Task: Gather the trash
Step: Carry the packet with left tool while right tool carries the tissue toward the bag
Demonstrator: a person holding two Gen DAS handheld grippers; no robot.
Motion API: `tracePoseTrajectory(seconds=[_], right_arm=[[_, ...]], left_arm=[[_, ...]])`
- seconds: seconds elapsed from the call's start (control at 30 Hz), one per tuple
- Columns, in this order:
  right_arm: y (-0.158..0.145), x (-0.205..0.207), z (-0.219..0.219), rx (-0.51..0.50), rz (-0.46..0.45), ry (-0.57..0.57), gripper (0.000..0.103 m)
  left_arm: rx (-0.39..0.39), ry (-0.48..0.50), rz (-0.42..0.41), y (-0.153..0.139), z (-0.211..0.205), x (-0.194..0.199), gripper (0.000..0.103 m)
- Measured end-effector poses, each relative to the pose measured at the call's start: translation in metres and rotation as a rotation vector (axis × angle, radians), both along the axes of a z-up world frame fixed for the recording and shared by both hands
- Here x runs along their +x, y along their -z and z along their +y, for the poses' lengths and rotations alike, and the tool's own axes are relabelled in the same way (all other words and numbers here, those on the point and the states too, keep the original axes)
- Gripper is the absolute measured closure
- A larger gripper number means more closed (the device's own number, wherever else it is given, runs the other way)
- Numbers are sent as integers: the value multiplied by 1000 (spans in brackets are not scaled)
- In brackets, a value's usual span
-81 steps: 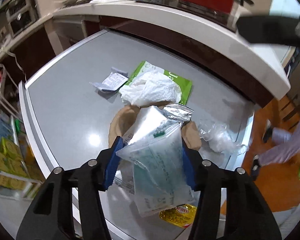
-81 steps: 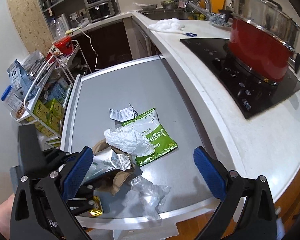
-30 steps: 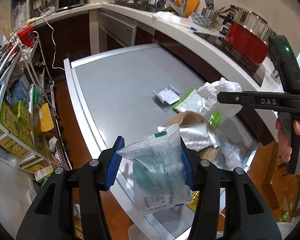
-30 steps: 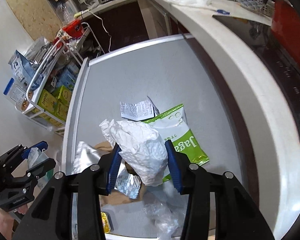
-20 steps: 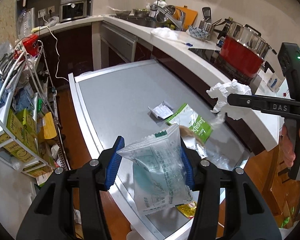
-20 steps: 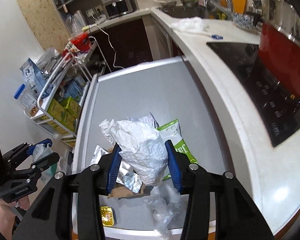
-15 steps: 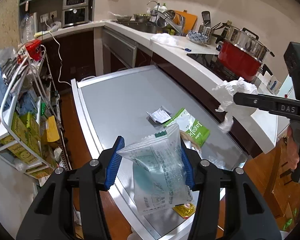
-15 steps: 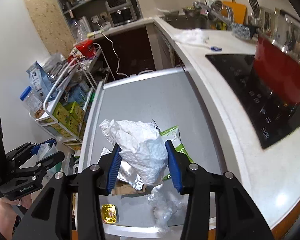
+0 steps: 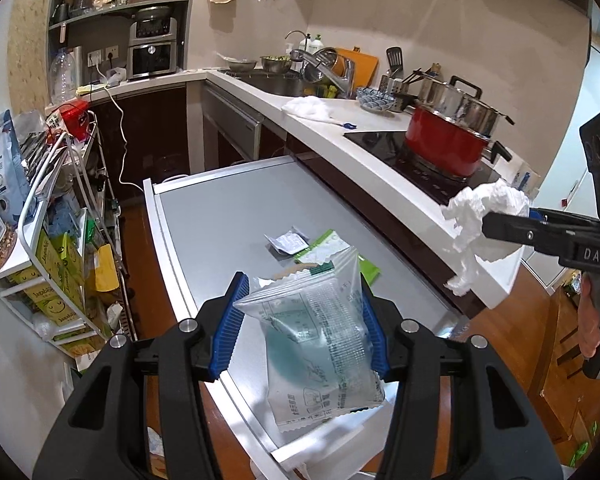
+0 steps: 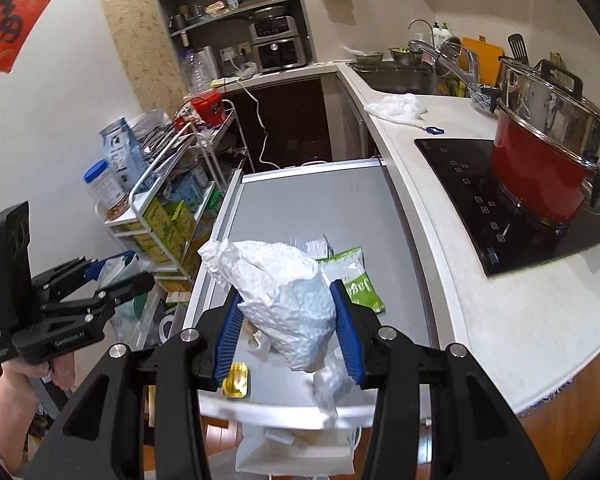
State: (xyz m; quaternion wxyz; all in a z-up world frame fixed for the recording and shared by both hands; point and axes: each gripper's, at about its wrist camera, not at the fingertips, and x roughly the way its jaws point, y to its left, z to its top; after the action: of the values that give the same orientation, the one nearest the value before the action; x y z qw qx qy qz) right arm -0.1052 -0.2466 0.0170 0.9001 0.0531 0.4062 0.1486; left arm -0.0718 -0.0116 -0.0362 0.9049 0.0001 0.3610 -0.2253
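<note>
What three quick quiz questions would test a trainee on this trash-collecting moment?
1. True or false: the left gripper is shut on a clear plastic pouch with teal print.
2. What does the right gripper hold?
A. green snack bag
B. crumpled white plastic bag
C. gold foil packet
3. Fill in: the green snack bag lies on the grey ____.

Key: 1 true; 2 B, the crumpled white plastic bag; 3 tabletop.

Far half of grey table (image 9: pixel 220 216) open; wrappers (image 10: pixel 352 276) clutter near end, counter (image 10: pixel 432 208) flanks right.
</note>
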Motion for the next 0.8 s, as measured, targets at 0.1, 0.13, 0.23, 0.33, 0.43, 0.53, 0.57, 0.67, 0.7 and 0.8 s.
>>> tracePoseTrajectory(seconds=[0.1,0.13,0.23,0.33,0.43,0.53,0.57,0.67,0.7,0.8], right_arm=[[2,-17,-4,9,12,-12,60],[3,-24,-6,13,18,-18,60],[11,-41,-9,5,42,-30,60],[23,-59,-12,4,79,-47,60],[43,-74,-12,-14,132,-62,60],[71,-86,-9,-26,205,-72,60],[78,-88,-8,-26,221,-75,60],[111,-94,-5,-28,292,-83,60],[123,-95,-4,-26,318,-85,60],[158,-95,-1,-25,382,-81,60]], left_arm=[[-1,1,-1,-1,-4,-16,50],[-1,2,0,0,-6,-22,50],[2,5,5,2,-10,-38,50],[2,17,24,9,-16,-56,50],[4,33,58,23,-23,-73,50],[-2,63,106,44,-30,-88,50],[-11,77,124,53,-32,-92,50],[7,96,186,83,-42,-99,50],[15,98,198,90,-44,-100,50],[40,107,236,119,-51,-103,50]])
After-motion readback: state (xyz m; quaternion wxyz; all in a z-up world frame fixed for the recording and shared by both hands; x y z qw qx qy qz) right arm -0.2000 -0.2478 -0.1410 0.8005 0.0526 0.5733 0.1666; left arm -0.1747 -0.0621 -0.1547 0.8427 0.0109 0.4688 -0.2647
